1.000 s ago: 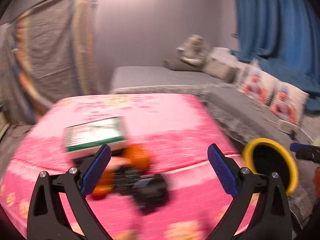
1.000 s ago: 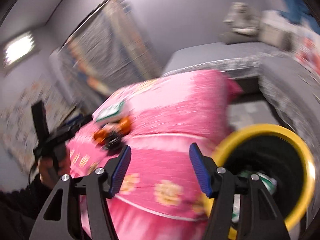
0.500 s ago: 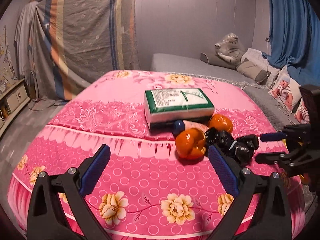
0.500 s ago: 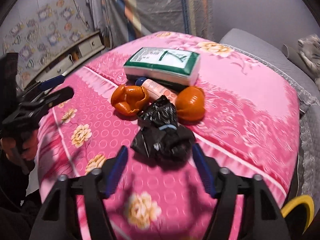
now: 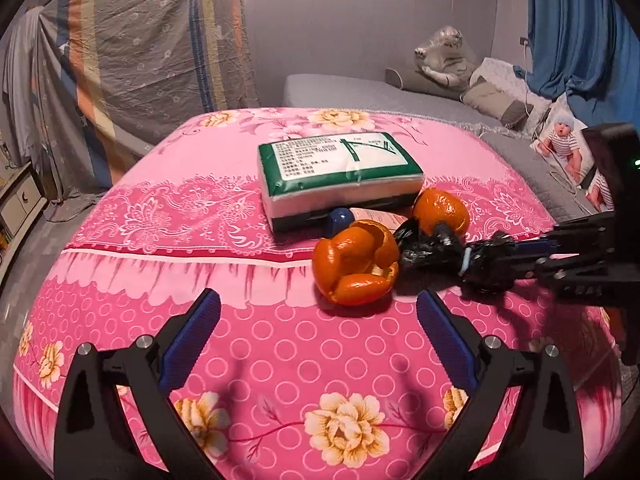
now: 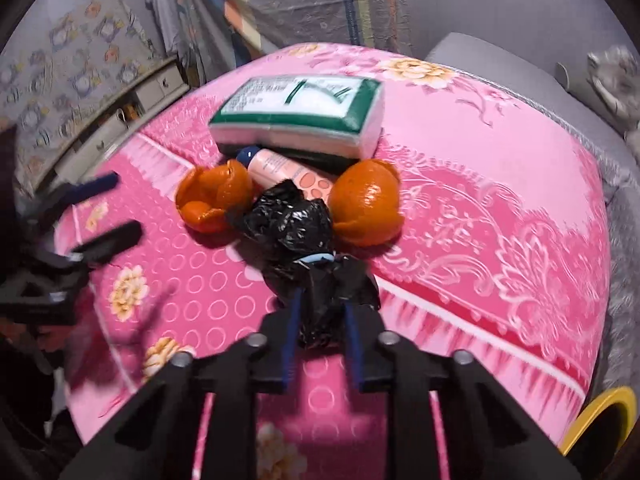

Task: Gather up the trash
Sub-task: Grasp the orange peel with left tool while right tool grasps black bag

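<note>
Pink flowered cloth covers the bench (image 5: 132,248) in front of me, with a grey bed and blue curtains behind it. On the cloth sits a green and white tissue pack (image 5: 338,172), a pink bottle with a blue cap (image 6: 276,166) tucked against its near edge, and two pieces of orange peel (image 5: 354,268) either side of a crumpled black plastic bag (image 6: 298,226). My right tongs (image 6: 320,312) are clenched on the near end of that bag, the blue pads pinching the crinkled plastic just behind a pale blue band around its middle; the far end lies on the cloth, touching both peels. My left tongs (image 5: 318,334) stand released and empty, pointed down at the nearer peel, which lies just ahead of the pads and between their lines, not yet touched. I judge the bag to be the piece in hand and the peels next. The grip is on thin, slippery film only, so if I lift fast the plastic may slide out of the pads or the bag may unfurl and drag a peel, or knock the bottle, across the cloth. The bin, of which I see only a yellow rim (image 6: 600,420), stands off the bench edge at my right, so a loose hold could drop the bag short of it.
</note>
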